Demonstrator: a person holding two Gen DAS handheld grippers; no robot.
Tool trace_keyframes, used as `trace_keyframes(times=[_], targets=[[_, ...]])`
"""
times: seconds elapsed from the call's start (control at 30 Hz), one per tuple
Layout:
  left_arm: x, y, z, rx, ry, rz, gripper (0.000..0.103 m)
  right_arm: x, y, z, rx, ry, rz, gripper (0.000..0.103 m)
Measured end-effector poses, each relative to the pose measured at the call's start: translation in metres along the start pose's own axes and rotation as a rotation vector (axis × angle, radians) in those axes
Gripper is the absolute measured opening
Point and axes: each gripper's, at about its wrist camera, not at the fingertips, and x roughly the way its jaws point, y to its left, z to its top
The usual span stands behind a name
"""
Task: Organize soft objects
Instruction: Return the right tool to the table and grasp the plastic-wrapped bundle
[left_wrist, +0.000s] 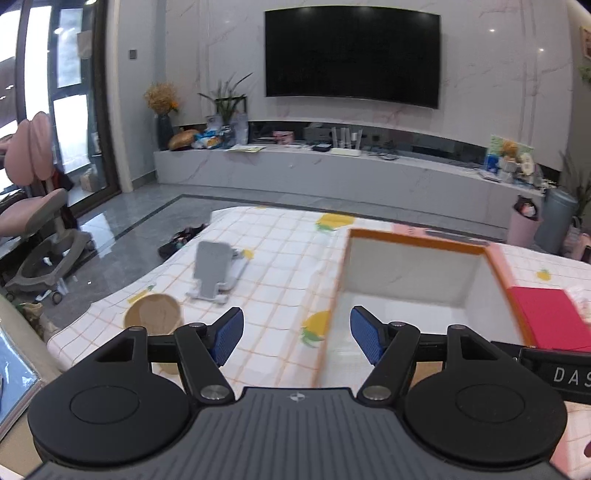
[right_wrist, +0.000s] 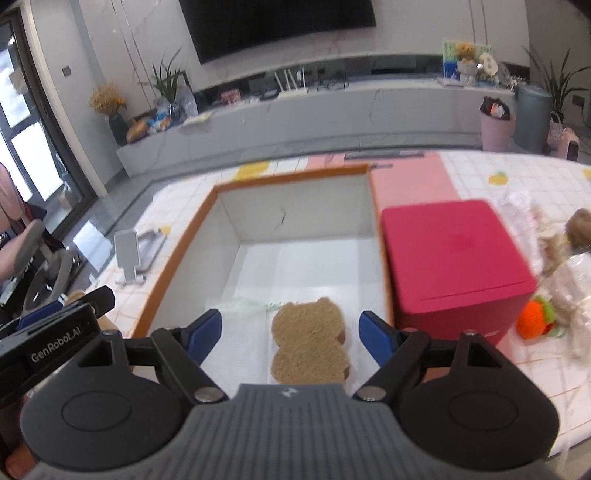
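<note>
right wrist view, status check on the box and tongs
Both tongs open, empty. Brown plush lying inside box. Nothing in the way.

Left tool body, seen from the right wrist: a black housing with white lettering "GenRobot.AI".
Black block at right edge, left wrist view: label with white letters "DAS", cut off by the frame edge.

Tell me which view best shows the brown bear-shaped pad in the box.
The right wrist view: the brown bear-shaped pad lies flat on the white box floor, below the open right gripper. The left wrist view shows only the box's far walls, not the pad.
</note>
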Motion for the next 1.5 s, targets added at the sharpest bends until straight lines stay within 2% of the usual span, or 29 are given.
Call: trace_keyframes(times=[0.13, 0.27, 0.43, 0.63, 0.7, 0.8, 0.9, 0.97, 1.1, 1.27, 1.43, 1.5], targets=[[-0.014, -0.026, 0.001, 0.05, -0.016, -0.02, 0.078, -0.026, -0.024, 0.002, -0.009, -0.044, -0.044, 0.08], [-0.027, -0.061, -0.002, 0.113, -0.048, -0.046, 0.078, -0.055, -0.061, 0.008, -0.01, -0.095, -0.13, 0.08], [-0.033, -0.11, -0.007, 0.168, -0.027, -0.127, 0.078, -0.085, -0.111, 0.016, -0.047, -0.123, -0.241, 0.08], [-0.032, -0.168, -0.022, 0.207, 0.002, -0.229, 0.078, -0.097, -0.17, 0.016, -0.05, -0.117, -0.298, 0.079], [-0.032, -0.187, -0.029, 0.248, 0.013, -0.3, 0.078, -0.092, -0.183, 0.013, -0.078, -0.112, -0.307, 0.072], [-0.028, -0.222, -0.046, 0.366, 0.045, -0.418, 0.079, -0.079, -0.203, 0.006, -0.129, -0.061, -0.311, 0.066], [-0.027, -0.251, -0.068, 0.482, 0.024, -0.489, 0.079, -0.061, -0.231, 0.0, -0.079, -0.011, -0.285, 0.059], [-0.025, -0.266, -0.082, 0.54, -0.01, -0.509, 0.079, -0.051, -0.253, -0.005, 0.0, 0.009, -0.245, 0.054], [-0.019, -0.285, -0.105, 0.6, -0.072, -0.562, 0.079, -0.027, -0.283, -0.012, 0.121, 0.057, -0.22, 0.053], [-0.018, -0.302, -0.125, 0.631, -0.113, -0.609, 0.08, -0.002, -0.29, -0.012, 0.135, 0.088, -0.24, 0.053], [-0.008, -0.317, -0.135, 0.661, -0.128, -0.585, 0.08, 0.024, -0.289, -0.015, 0.111, 0.144, -0.241, 0.053], [-0.004, -0.32, -0.137, 0.641, -0.123, -0.587, 0.08, 0.033, -0.29, -0.019, 0.083, 0.153, -0.261, 0.047]])
